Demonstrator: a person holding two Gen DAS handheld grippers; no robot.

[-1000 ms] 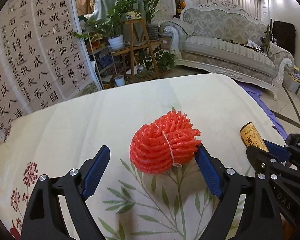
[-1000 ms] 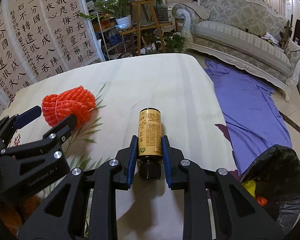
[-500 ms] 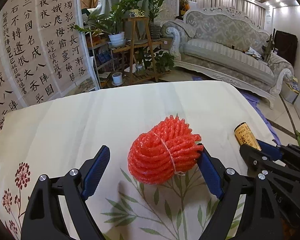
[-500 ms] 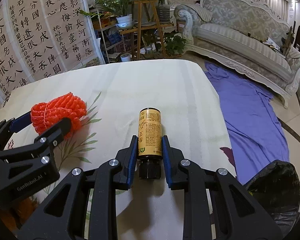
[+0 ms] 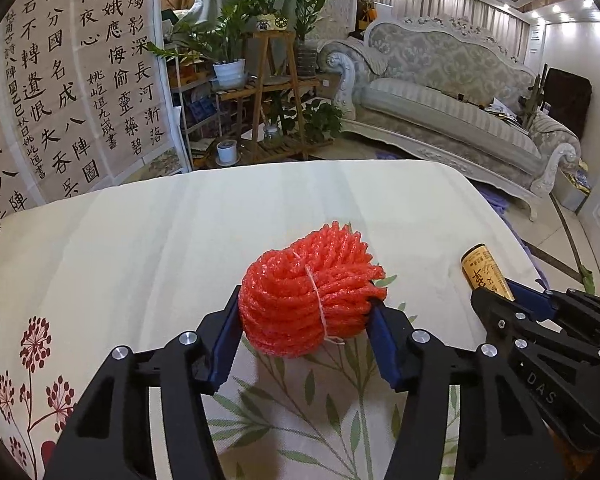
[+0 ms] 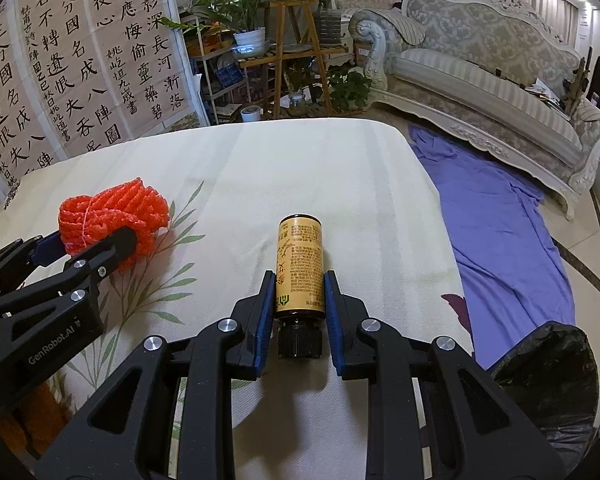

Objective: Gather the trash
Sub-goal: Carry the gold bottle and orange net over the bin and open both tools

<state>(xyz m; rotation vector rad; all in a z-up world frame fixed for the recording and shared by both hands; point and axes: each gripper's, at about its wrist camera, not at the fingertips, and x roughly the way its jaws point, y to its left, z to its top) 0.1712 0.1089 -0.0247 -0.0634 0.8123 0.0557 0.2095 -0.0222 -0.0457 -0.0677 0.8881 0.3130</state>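
A red foam net bundle tied with white string is clamped between the blue pads of my left gripper, just above the floral tablecloth. It also shows in the right wrist view. My right gripper is shut on a small yellow-labelled bottle with a black cap, held near its cap end above the cloth. The bottle and the right gripper show at the right of the left wrist view.
The table has a cream cloth with leaf and flower prints. A black trash bag is open at the table's right front. A purple cloth lies on the floor; a sofa, plant stand and calligraphy screen stand behind.
My left gripper's jaws have closed from wide open onto the red net bundle. Both views have risen a little. The right gripper still holds the bottle.
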